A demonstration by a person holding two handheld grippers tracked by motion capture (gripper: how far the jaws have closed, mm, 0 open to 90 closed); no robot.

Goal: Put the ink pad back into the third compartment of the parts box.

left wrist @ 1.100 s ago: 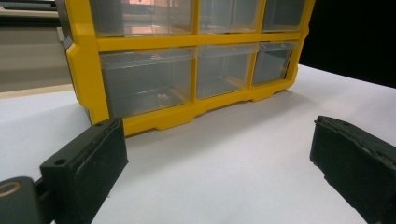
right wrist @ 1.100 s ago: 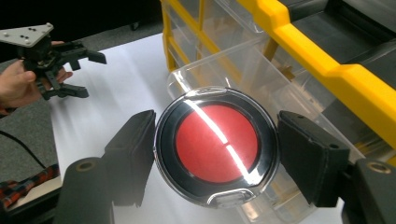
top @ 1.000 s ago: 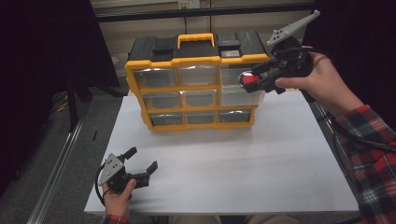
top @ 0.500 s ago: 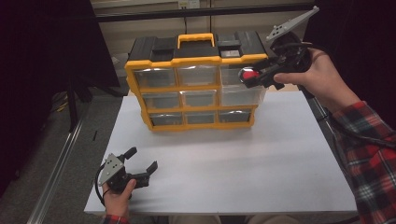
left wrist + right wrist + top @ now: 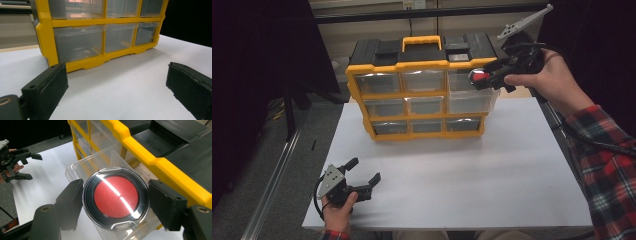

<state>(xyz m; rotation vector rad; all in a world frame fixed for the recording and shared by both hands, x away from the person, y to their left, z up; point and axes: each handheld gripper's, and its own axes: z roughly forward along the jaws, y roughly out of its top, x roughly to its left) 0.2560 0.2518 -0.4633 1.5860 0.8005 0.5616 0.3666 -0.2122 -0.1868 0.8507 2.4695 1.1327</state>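
Observation:
A round red disc with a black ring and clear rim (image 5: pixel 479 77) hangs in the air with my right gripper (image 5: pixel 486 76) shut on it, at the upper right front of the yellow and black drawer organizer (image 5: pixel 422 65). In the right gripper view the disc (image 5: pixel 116 197) sits between both pads, above a clear drawer (image 5: pixel 82 167) pulled out of the organizer (image 5: pixel 160 162). My left gripper (image 5: pixel 364 170) rests near the table's front left, open and holding nothing. Its view faces the organizer's lower drawers (image 5: pixel 80 42) between wide jaws (image 5: pixel 116 75).
The white table top (image 5: pixel 492 170) stretches in front of the organizer. The pulled-out drawer (image 5: pixel 472 102) juts from the right column. A dark frame and a rail run along the floor at the left. A plaid sleeve (image 5: pixel 607 150) comes in at the right.
My right gripper has lifted the red disc slightly, staying at the organizer's upper right. The left gripper has not moved.

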